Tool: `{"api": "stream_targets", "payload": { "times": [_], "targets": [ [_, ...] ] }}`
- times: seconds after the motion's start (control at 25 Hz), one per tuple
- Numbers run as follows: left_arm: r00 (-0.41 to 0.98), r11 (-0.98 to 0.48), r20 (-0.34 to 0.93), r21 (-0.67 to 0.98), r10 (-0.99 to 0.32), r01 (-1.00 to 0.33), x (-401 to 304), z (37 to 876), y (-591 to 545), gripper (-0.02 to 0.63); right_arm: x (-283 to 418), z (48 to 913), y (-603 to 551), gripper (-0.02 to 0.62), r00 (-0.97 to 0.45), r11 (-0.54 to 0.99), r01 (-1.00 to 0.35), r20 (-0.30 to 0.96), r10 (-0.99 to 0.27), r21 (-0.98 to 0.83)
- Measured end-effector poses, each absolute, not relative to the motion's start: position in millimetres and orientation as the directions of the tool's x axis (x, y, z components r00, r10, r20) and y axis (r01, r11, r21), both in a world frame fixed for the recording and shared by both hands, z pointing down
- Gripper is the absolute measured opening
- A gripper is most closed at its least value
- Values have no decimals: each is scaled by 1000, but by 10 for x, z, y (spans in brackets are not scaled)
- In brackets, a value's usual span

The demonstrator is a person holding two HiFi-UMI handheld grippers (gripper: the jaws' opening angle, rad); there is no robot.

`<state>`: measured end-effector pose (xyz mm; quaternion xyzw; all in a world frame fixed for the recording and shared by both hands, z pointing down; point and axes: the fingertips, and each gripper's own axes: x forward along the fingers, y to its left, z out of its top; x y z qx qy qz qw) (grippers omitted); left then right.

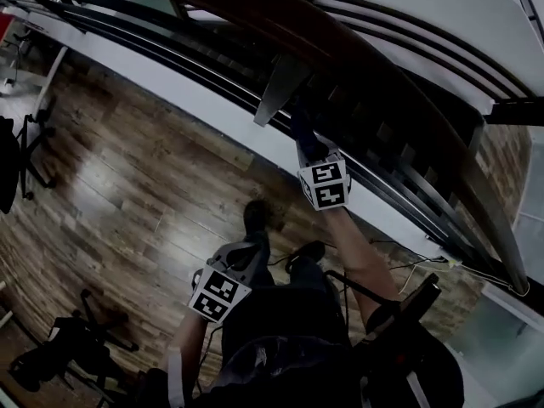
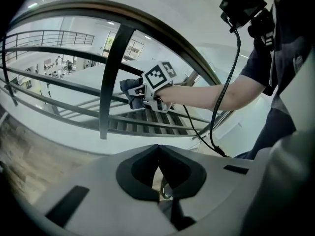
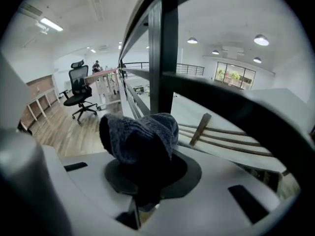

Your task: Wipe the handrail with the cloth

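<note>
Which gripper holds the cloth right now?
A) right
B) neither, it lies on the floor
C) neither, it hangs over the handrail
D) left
A: the right gripper is clamped on the bunched blue-grey cloth, while the left gripper has its jaws together with nothing between them.

Grey left gripper (image 2: 158,167) and right gripper (image 3: 145,181), black-padded, each carry a white cube (image 1: 324,184) with black square markers. A black cable (image 2: 231,77) hangs at upper right beside a dark short sleeve (image 2: 258,63).

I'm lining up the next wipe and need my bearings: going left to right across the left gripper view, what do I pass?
Upright railing post → right hand-held gripper, shut on the cloth → the person's forearm → their dark shirt.
</note>
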<state>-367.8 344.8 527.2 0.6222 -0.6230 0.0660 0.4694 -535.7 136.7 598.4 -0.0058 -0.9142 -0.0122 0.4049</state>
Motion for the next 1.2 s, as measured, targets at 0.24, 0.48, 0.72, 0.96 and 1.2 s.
{"api": "stream_targets", "payload": {
  "times": [0.24,0.48,0.72,0.96,1.2],
  "targets": [
    [289,236,678,571,-676,-786,-3304,5647,3588,8,-5989,6588,1127,40,-632,973,128,772,-69,192],
    [293,260,696,573,-656,-777,-3278,5848,3680,8,-6079,6622,1152,40,-635,955,203,772,-42,219],
    [326,201,674,580,-663,-790,-3237,5946,3262,8,-5409,6641,787,40,-569,968,163,820,-65,189],
    [464,4,632,594,-621,-804,-2640,5873,2514,8,-4177,6565,13,40,-546,980,27,824,-149,195],
    [581,-189,672,565,-460,-803,-1836,5804,2179,8,-2831,6508,-728,40,-543,971,-164,805,-238,176]
  ]
}}
